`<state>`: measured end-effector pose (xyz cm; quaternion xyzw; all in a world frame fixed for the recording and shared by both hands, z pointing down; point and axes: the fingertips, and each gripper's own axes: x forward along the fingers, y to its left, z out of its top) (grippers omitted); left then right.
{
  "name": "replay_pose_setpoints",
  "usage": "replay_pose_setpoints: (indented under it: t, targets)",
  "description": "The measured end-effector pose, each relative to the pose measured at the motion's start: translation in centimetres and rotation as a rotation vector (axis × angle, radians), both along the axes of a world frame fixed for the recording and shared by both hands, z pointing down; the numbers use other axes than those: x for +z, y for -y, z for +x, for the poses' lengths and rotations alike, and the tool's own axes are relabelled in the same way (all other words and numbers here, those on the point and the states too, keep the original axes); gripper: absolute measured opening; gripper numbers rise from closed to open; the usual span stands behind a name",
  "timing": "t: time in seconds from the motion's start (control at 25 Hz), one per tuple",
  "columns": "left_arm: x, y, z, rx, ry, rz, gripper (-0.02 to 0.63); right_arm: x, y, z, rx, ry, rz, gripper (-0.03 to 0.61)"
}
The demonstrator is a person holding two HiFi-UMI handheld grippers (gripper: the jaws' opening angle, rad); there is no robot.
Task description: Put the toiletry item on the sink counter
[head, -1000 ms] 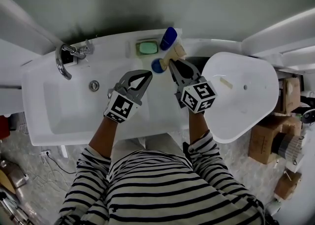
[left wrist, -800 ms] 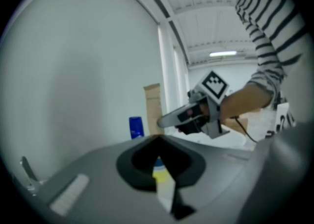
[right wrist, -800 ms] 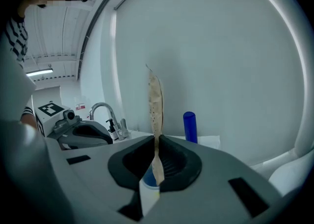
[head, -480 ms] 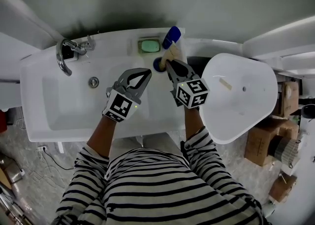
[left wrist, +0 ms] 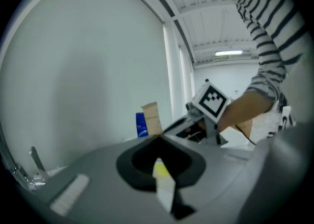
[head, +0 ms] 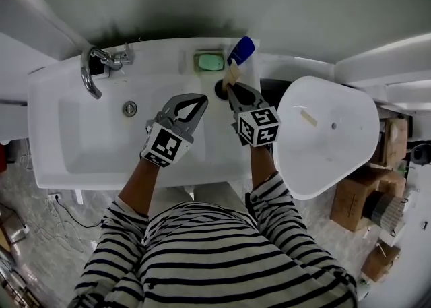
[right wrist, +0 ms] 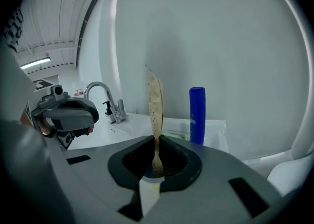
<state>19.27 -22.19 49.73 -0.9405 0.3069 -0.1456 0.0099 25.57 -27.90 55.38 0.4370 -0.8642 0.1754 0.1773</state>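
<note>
The right gripper (head: 229, 87) is clenched on the toiletry item (head: 233, 71), a flat tan paper-wrapped piece. The right gripper view shows it standing upright and edge-on, pinched near its lower end between the closed jaws. In the head view it sits at upper centre of the frame, over the back right corner of the sink counter (head: 161, 57). There it lies between the soap dish (head: 210, 62), which holds a green bar, and the blue bottle (head: 241, 50), just beside both. Directly under the jaw tips is a small round cup (head: 219, 89), and a bluish rim shows beneath the item in the right gripper view. Whether the item's lower end already rests in the cup or on the counter cannot be made out. The left gripper (head: 201, 103) is closed on nothing, and it hovers over the basin left of centre, well right of the faucet (head: 91, 74). This looks like the setting-down step, with the carry done and the release not yet made. The next move probably calls for lowering the item until its base is supported. The jaws would then open slowly and draw straight back towards the bottom of the frame. The piece is tall and thin and may topple, and the bottle just to its right could be knocked.
</note>
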Motion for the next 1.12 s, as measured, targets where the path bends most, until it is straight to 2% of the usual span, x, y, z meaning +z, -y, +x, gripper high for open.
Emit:
replay_pose_setpoints:
  t: [1.12]
  targets:
    - [0.37, 0.77, -0.26, -0.01, -0.011, -0.017, 0.007, 0.88, 0.05, -0.36, -0.006, -0.027, 0.011, 0.028]
